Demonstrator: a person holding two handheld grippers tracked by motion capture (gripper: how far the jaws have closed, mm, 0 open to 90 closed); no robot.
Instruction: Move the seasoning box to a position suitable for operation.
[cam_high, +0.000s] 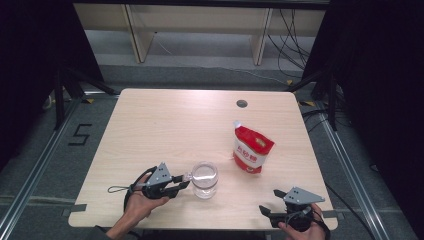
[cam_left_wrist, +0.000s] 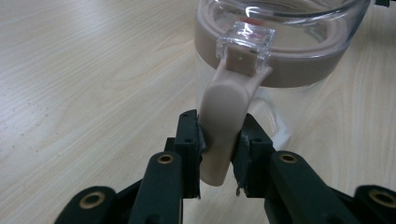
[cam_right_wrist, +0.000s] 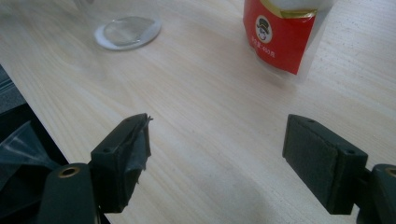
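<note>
Left claw: your left claw sits at the near-left of the light wood worktop, pointing right at the jar; in the left gripper view both black pads are clamped on the latch tab, one on each side.
Held thing: beige plastic latch tab of the clear glass jar with a beige seal ring and a clear hinged lid; the tab hangs down from the clear clip block at the jar's rim.
Jar place: near edge of the worktop, roughly centre, just right of your left claw; it stands upright on its base. In the right gripper view its round base shows at the far left.
Right claw: your right claw is at the near-right corner of the worktop, held in your right hand; in the right gripper view the jaws stand wide apart with bare wood between them, gripping nothing.
Pouch: red and white stand-up plastic pouch with a corner spout, upright, right of centre, farther back than the jar and well apart from it; seen in the right gripper view too.
Left hand: your left hand comes in from the near edge, under the claw body.
Worktop extra: small round dark grommet hole near the far edge.
</note>
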